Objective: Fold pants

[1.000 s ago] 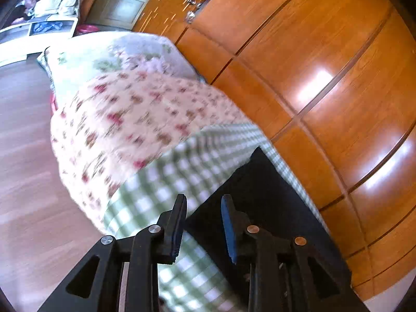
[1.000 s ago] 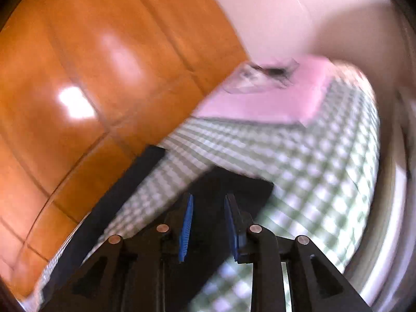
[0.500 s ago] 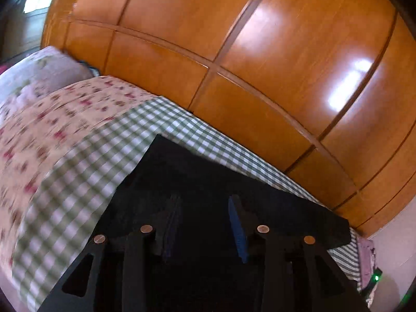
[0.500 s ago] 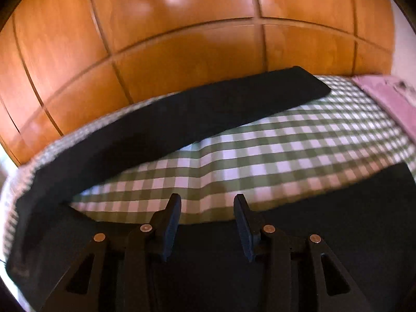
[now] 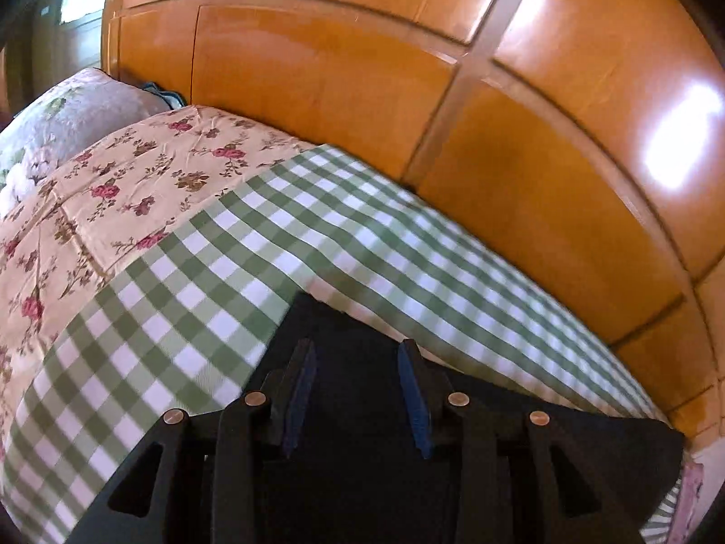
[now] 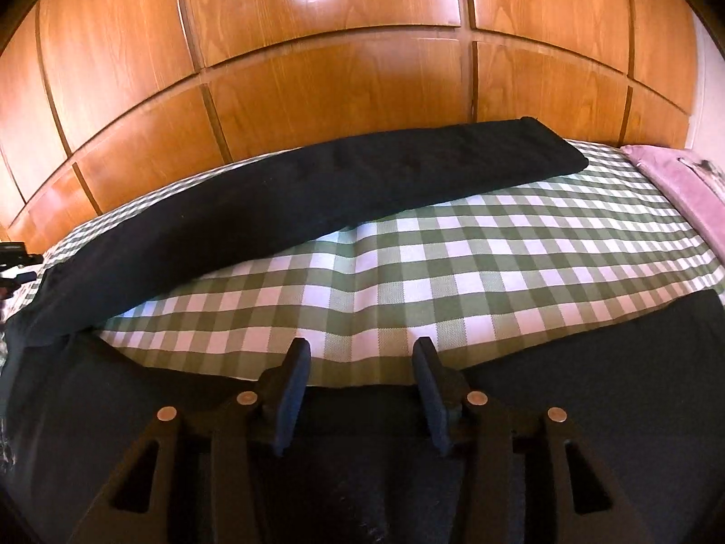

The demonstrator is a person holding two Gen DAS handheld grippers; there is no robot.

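Black pants [image 6: 317,199]: lying spread across a green-and-white checked sheet [image 6: 476,263] on a bed; one leg is stretching along the far edge, next to the wooden wardrobe panels [image 6: 340,86], the other is running along the near edge under the tool (the two legs are parting in a V, with bare check showing between them).

Right gripper [image 6: 360,381]: hovering over the near leg; its jaws have just been opening and are standing apart, with nothing clamped between the blue pads, whose tips are sitting over the border of black cloth and check.

Left gripper [image 5: 355,381]: pointing down over a corner of the pants [image 5: 362,476]; jaws standing apart, having just been opening; dark fabric is lying below them, though not pinched.

Floral quilt [image 5: 90,208]: covering the bed to the left of the sheet; a pale pillow [image 5: 68,118] is resting beyond it.

Pink cloth [image 6: 670,181]: lying at the sheet's right end.
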